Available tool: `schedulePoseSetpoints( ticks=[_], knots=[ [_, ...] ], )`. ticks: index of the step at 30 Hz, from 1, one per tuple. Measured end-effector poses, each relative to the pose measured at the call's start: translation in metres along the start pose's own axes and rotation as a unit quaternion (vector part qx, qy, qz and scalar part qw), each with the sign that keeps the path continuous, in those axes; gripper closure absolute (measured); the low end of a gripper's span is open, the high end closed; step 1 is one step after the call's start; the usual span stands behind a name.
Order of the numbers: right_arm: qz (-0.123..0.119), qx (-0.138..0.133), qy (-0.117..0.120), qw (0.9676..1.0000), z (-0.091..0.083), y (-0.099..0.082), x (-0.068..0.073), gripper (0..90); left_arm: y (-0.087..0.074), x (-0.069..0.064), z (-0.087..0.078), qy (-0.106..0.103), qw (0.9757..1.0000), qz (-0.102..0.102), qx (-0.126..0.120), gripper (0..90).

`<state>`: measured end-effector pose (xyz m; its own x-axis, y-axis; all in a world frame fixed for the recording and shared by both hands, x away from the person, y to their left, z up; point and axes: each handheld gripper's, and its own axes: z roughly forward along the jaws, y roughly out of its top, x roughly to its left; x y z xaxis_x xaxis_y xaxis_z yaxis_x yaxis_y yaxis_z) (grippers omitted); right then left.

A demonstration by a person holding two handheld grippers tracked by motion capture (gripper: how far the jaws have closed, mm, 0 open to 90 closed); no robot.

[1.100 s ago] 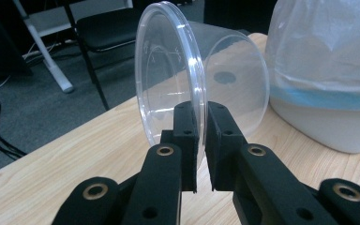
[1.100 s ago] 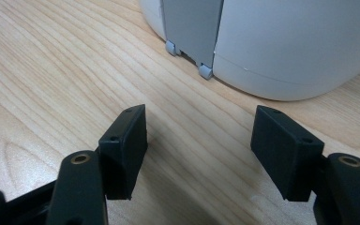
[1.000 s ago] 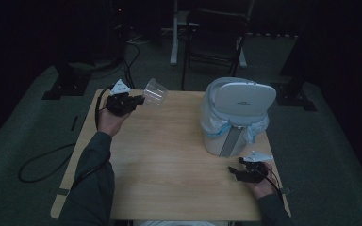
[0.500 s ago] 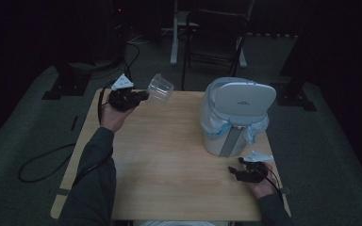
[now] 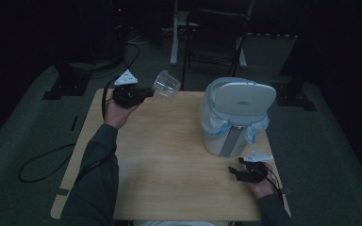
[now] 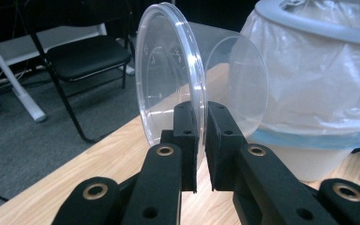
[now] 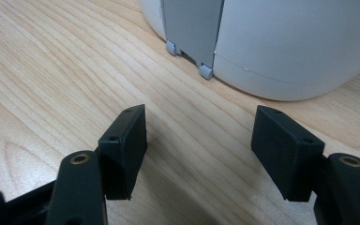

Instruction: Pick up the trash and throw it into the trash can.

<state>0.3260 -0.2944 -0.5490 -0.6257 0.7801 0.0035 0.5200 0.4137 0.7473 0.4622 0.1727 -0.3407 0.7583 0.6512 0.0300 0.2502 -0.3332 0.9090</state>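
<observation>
A clear plastic cup (image 5: pixel 166 86) hangs tilted in the air over the table's far left corner, its mouth turned sideways. My left gripper (image 5: pixel 147 93) is shut on its rim; in the left gripper view the two pads (image 6: pixel 187 136) pinch the cup (image 6: pixel 201 84) wall between them. A white bin (image 5: pixel 235 115) with a grey lid and a plastic liner stands at the right of the wooden table (image 5: pixel 169 174). My right gripper (image 5: pixel 233 172) rests low near the table's front right, open, with bare wood between its fingers (image 7: pixel 124 145) and the bin's base (image 7: pixel 272 51) just ahead.
A folding chair (image 5: pixel 214 33) and stand legs are on the dark floor beyond the table. A black cable (image 5: pixel 42 162) loops on the floor at the left. The bin's liner (image 6: pixel 318 79) lies close behind the cup in the left gripper view.
My left gripper has lifted the cup a little and carried it slightly right, toward the bin. The right gripper has stayed put.
</observation>
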Motion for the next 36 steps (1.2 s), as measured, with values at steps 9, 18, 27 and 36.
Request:
schedulePoseSetpoints(
  ticks=[9, 18, 27, 36],
  knots=[
    [0.0, 0.0, 0.0, 1.0, 0.0, 0.0, 0.0, 35.0, 0.016, -0.006, 0.003, -0.01, 0.9999, 0.012, -0.005, 84.3],
    [0.0, 0.0, 0.0, 1.0, 0.0, 0.0, 0.0, 35.0, 0.033, -0.015, 0.008, -0.02, 0.9994, 0.026, -0.007, 84.3],
    [0.0, 0.0, 0.0, 1.0, 0.0, 0.0, 0.0, 34.9, 0.046, -0.024, 0.017, -0.033, 0.9988, 0.034, -0.01, 84.3],
    [-0.001, -0.001, 0.0, 1.0, 0.0, 0.0, 0.0, 34.9, 0.062, -0.033, 0.024, -0.045, 0.998, 0.04, -0.018, 84.3]
  ],
)
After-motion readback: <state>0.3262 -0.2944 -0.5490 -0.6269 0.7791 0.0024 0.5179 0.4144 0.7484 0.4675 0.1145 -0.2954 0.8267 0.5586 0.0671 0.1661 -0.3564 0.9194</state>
